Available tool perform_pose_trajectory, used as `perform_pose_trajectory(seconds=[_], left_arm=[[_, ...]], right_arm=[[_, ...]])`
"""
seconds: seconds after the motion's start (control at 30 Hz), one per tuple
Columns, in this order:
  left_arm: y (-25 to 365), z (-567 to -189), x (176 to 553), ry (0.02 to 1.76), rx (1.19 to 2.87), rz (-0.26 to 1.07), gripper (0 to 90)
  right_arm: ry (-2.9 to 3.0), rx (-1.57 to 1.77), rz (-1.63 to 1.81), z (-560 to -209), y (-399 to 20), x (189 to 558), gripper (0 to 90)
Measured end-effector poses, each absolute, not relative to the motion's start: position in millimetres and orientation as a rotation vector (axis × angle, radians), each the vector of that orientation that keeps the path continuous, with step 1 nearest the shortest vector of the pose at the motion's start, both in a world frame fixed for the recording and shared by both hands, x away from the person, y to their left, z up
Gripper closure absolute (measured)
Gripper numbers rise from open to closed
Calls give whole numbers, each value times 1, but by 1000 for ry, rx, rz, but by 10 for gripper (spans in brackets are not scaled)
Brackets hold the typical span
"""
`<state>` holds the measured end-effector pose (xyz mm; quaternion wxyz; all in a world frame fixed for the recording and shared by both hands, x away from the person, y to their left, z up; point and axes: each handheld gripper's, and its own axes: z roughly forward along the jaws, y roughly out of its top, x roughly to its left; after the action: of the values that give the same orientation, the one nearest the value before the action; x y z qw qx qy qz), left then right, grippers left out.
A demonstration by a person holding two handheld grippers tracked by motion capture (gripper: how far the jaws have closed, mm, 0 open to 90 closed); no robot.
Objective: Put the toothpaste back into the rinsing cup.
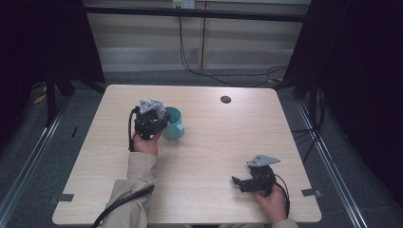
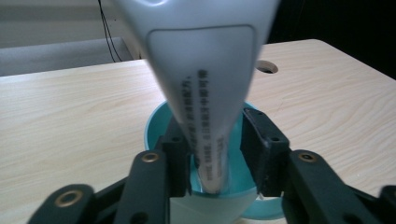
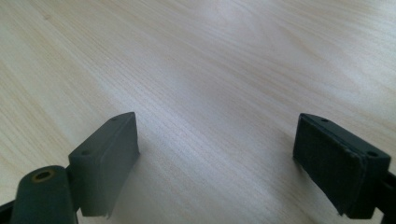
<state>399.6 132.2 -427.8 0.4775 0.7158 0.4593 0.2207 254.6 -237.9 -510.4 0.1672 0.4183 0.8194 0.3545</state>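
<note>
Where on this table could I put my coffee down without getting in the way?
Bare wood lies right of the teal cup, up to the round hole, and between the two hands. It is crowded at the cup, where the left gripper holds a white tube, and around the right gripper.

A pale wooden table (image 1: 209, 156) with a round hole (image 1: 225, 99); black cables (image 1: 209, 71) trail behind.

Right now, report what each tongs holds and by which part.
The left tongs grip a white tube near its narrow lower end, which dips into the teal cup. The right tongs are open and hold nothing.
</note>
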Motion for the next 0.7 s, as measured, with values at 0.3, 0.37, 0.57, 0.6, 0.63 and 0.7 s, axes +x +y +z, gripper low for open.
perform_pose_trajectory(seconds=[0.3, 0.37, 0.57, 0.6, 0.63, 0.7], left_arm=[[141, -428, 399, 1144, 1730, 527, 398], [144, -429, 398, 1148, 1731, 535, 384], [152, -428, 394, 1145, 1713, 530, 314], [153, -428, 394, 1147, 1714, 523, 314], [154, -427, 394, 1151, 1708, 522, 306], [156, -426, 393, 1146, 1707, 521, 302]], right_arm=[[2332, 1190, 1009, -510, -238, 255, 135], [2332, 1190, 1009, -510, -238, 255, 135], [2331, 1188, 1009, -510, -238, 255, 135], [2332, 1190, 1009, -510, -238, 255, 135], [2331, 1188, 1009, -510, -238, 255, 135], [2332, 1191, 1009, -510, -238, 255, 135]])
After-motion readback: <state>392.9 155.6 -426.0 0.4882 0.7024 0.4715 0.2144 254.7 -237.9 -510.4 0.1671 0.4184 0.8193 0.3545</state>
